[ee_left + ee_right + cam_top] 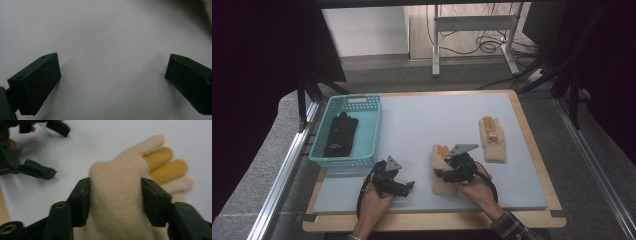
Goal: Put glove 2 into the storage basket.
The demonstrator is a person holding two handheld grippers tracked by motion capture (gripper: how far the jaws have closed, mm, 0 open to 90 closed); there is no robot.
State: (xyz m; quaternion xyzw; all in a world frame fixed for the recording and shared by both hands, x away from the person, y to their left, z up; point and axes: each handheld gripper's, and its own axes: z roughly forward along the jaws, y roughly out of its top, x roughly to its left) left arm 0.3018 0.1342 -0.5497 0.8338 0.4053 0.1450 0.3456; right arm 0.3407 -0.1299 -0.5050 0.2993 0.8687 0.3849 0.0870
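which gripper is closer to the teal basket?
Left. The left gripper sits just below the teal basket's near right corner, jaws open on bare mat. The right gripper is farther right, clamped on a cream glove.

**Rig appearance, both handheld grippers**

Left gripper (pixel 404 186): black linkage body, grey three-cornered plate on top, black cable looping off toward 7 o'clock. Its own camera shows two blocky matt-black jaws with small holes in their upper faces.

Right gripper (pixel 116 200): dark green-black jaws, flat pads, brass-coloured pivot bushings at 7 and 5 o'clock; larger grey plate on top in the high view.

Right sleeve (pixel 512 226): dark plaid. A band shows at the left wrist (pixel 356 236).
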